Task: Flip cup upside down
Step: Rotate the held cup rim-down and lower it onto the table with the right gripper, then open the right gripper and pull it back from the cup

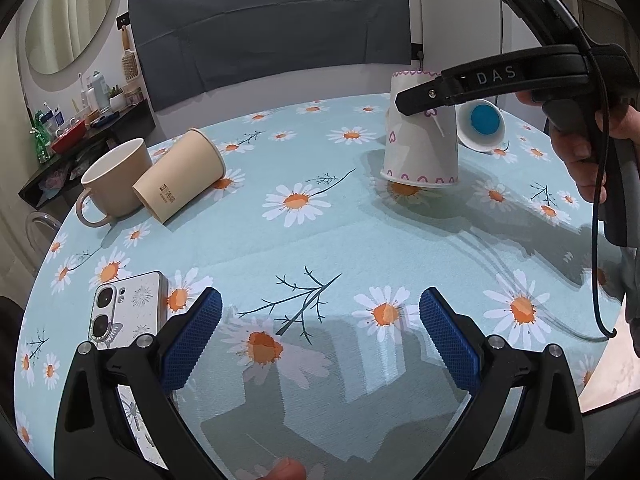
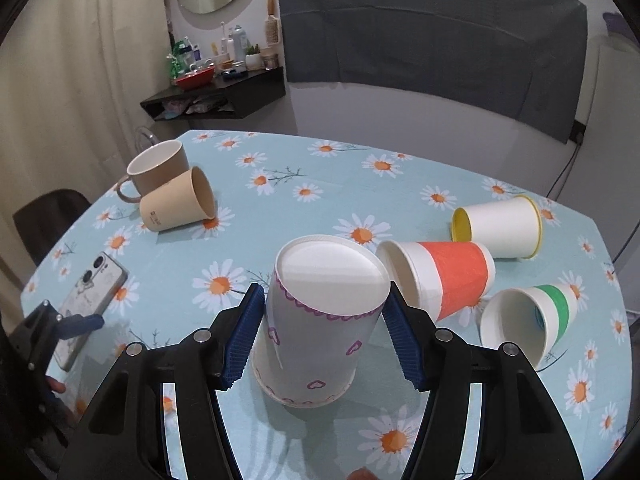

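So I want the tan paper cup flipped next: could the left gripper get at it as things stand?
Probably yes. The left gripper is open and holds nothing, and bare tablecloth lies between it and the tan paper cup. The cup leans against the mug, so approach from the free side.

In the left wrist view the right gripper covers part of the heart cup, so its contact with the cup cannot be told. The phone is partly hidden behind the left gripper. The small print on the beige paper cup is unreadable
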A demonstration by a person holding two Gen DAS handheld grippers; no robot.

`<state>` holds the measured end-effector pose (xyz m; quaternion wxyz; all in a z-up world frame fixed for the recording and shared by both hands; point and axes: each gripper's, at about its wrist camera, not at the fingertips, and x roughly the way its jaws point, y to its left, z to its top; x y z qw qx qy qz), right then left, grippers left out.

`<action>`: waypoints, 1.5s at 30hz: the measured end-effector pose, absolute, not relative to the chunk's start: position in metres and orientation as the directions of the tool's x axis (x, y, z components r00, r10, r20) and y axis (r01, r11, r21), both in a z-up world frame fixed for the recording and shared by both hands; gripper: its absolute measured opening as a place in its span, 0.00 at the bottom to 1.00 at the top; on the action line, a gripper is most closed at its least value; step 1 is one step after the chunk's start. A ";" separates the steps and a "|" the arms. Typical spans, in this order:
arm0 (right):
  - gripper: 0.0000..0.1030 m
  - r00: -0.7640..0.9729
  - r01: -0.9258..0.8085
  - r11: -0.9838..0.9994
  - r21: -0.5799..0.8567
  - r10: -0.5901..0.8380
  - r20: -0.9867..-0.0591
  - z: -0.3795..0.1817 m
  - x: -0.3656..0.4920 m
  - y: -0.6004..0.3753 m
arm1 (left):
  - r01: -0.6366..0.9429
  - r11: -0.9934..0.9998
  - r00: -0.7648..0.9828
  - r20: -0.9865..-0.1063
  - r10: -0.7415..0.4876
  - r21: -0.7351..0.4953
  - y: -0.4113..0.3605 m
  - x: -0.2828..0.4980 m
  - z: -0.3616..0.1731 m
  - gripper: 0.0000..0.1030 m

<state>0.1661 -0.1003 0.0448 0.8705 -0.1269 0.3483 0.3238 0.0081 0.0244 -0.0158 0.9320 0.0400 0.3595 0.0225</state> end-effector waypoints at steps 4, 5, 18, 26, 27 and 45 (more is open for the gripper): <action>0.55 0.605 -0.642 0.762 -0.085 0.434 -0.667 0.039 0.156 -0.098 | -0.018 0.996 0.737 -0.672 0.073 0.089 0.026 0.009 -0.017 0.94; 0.55 0.611 -0.641 0.762 -0.097 0.429 -0.665 0.038 0.154 -0.098 | -0.019 0.996 0.737 -0.672 0.073 0.087 0.026 0.009 -0.017 0.94; 0.58 0.643 -0.648 0.741 -0.179 0.405 -0.650 0.024 0.126 -0.093 | -0.046 0.993 0.733 -0.671 0.107 0.108 0.025 0.008 -0.018 0.94; 0.77 0.661 -0.633 0.749 -0.196 0.391 -0.641 0.027 0.114 -0.105 | -0.041 0.993 0.729 -0.676 0.108 0.115 0.024 0.007 -0.018 0.94; 0.83 0.663 -0.630 0.751 -0.196 0.389 -0.640 0.028 0.111 -0.108 | -0.049 0.991 0.729 -0.673 0.122 0.127 0.023 0.007 -0.018 0.94; 0.92 0.741 -0.523 0.851 -0.051 0.425 -0.520 0.011 0.058 -0.173 | -0.070 0.987 0.791 -0.595 0.143 0.144 -0.011 0.001 -0.009 0.94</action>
